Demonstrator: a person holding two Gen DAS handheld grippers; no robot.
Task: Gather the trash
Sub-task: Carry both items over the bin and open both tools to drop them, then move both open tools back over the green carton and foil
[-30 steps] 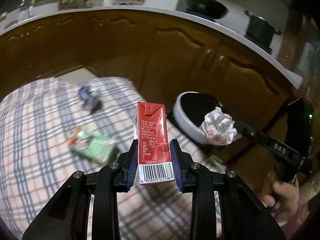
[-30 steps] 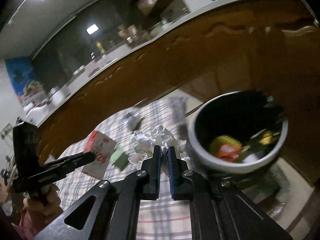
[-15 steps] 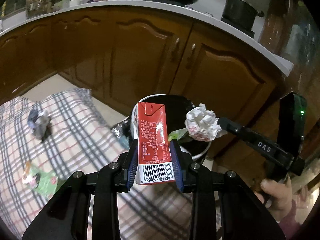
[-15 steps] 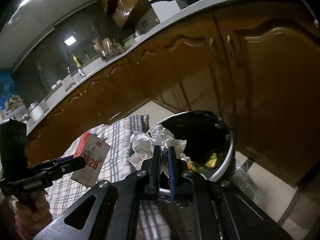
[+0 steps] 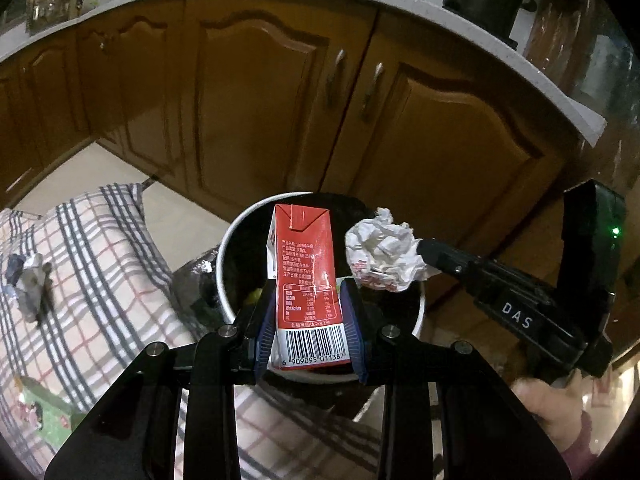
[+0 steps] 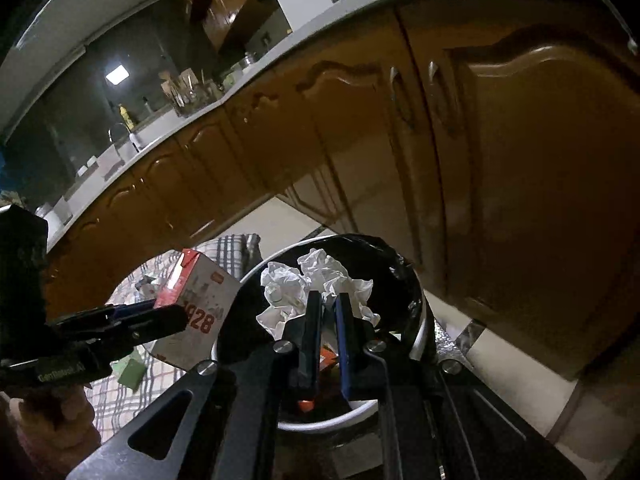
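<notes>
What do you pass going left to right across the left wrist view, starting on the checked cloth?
Crumpled grey wrapper → red milk carton in the left gripper → crumpled white paper → right gripper → hand holding it.

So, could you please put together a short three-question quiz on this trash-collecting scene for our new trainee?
1. True or false: the left gripper holds the red rectangular drink carton upright over the round white bin with the black liner.
2. What does the right gripper hold: A) a green packet, B) a crumpled white paper ball, C) nothing?
3. Fill in: the crumpled grey wrapper still lies on the ____ cloth.

Key: 1 true; 2 B; 3 checked.
</notes>
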